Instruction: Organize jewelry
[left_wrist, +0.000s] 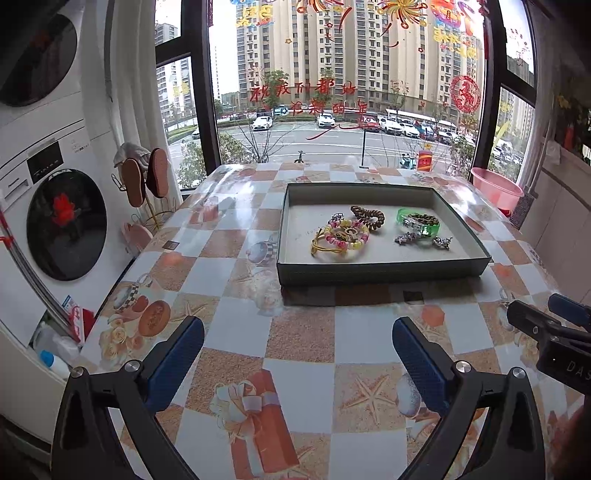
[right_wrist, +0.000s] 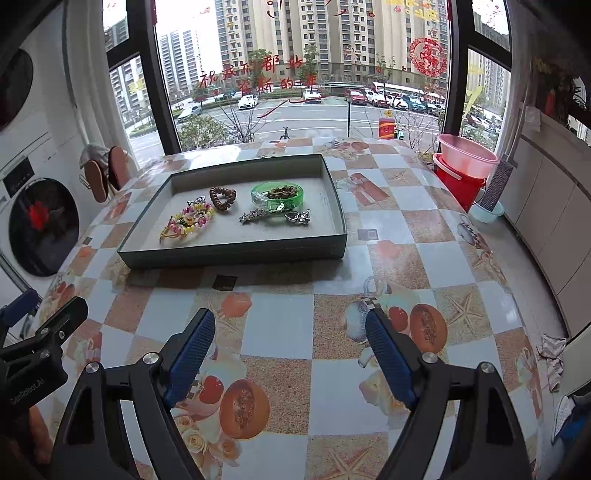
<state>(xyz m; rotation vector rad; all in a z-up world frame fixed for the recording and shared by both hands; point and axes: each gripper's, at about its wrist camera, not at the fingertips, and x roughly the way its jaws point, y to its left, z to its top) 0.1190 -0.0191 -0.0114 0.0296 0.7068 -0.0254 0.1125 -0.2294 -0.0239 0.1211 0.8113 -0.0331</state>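
Left gripper (left_wrist: 298, 332): blue ribbed pads spread wide, nothing between them, hung above bare tablecloth short of the tray.
Right gripper (right_wrist: 290, 325): jaws likewise stood wide apart, empty, over the cloth near the tray's front wall; touched nothing.
Tray: shallow rectangular grey-green cardboard tray (left_wrist: 380, 271) with pale lining, flat on the table, holding all the jewelry.
Left cluster: pink-and-yellow beaded bracelets (left_wrist: 341, 236) with yellow cord, overlapping; a small silver clip just behind them.
Centre: brown spiral hair tie (left_wrist: 367, 217), beside the beads.
Right cluster: translucent green plastic bangle (left_wrist: 419, 221) with a brown bead string lying in it; silver metal charms (left_wrist: 424, 239) just in front.
Writing: red handwritten Chinese characters on the window glass, mirrored, not legible; "GenRoboAI" on the left gripper body in the right wrist view; "DAS" partly visible on the right gripper body.
Table: checkered orange-and-white glossy tablecloth (left_wrist: 303, 332) with starfish, gift and fruit prints.
Open room: broad clear cloth between both grippers and the tray front.
Edges: white washing machine (left_wrist: 55, 221) off the left table edge; pink plastic basin (right_wrist: 467, 153) on a red bucket past the far right corner.
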